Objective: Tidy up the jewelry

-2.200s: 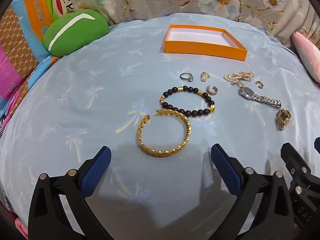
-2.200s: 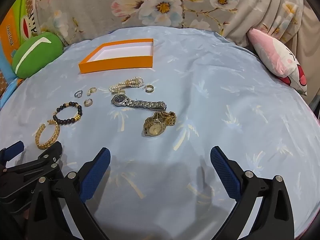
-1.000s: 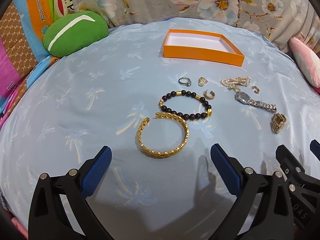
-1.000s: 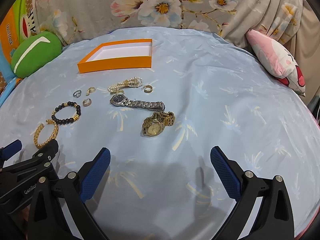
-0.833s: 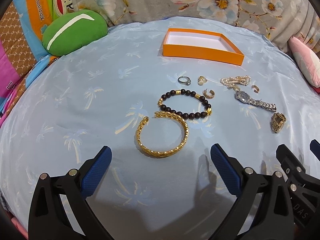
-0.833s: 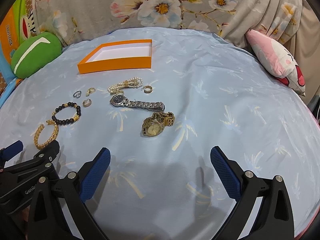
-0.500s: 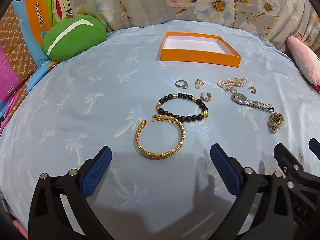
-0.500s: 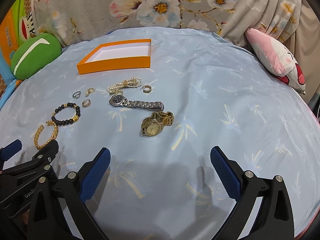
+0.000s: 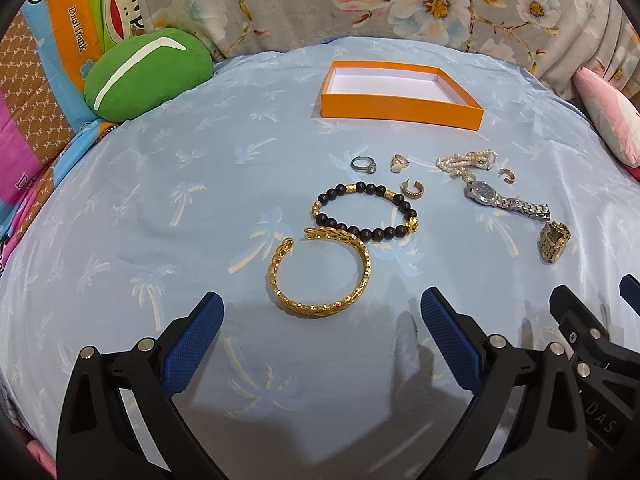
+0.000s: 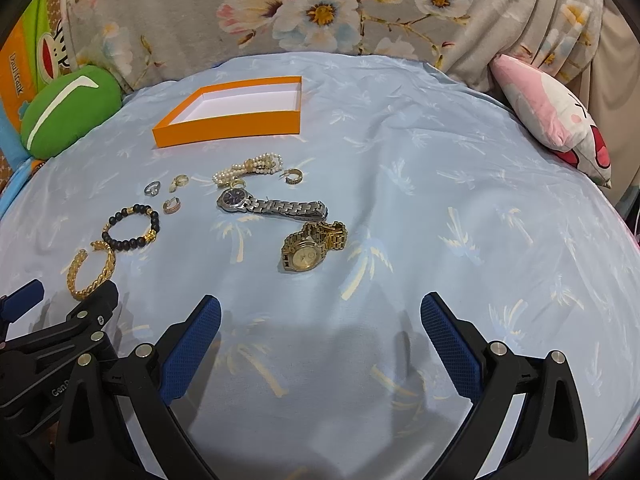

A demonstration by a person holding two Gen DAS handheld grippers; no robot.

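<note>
Hovering with both claws spread wide and empty over the blue bedsheet [image 9: 168, 208]. Left gripper [image 9: 320, 328] has the gold cuff bangle [image 9: 320, 272] dead ahead, just past its fingertips and roughly centred between them; the black bead bracelet [image 9: 366, 212] sits right behind, touching or nearly touching the bangle's far side. Further out: silver ring [image 9: 364, 165], small gold ring [image 9: 399, 163], hoop earring [image 9: 412, 190], all apart from each other. Right gripper [image 10: 320, 332] has the gold watch [image 10: 310, 246] ahead and slightly left of centre, silver watch [image 10: 272, 205] beyond it, pearl bracelet [image 10: 250, 168] and a second hoop earring [image 10: 293, 176] further still. Orange box [image 10: 228, 130] is the farthest thing out, ahead-left of the right claw, empty, nothing in it yet. Handling guess: the bangle looks stiff and open-ended, so pinch across the band on its near arc rather than at the gap; polished metal will likely be slick on the pads. Bead bracelet should be limp and will drape, take a bunched section. Watches look the heaviest; grab the case or the folded links, not the loose strap end. Rings and earrings are tiny and lie low on soft fabric, so expect the fingers to press into the sheet and snag cloth. Pearls look the most fragile.
</note>
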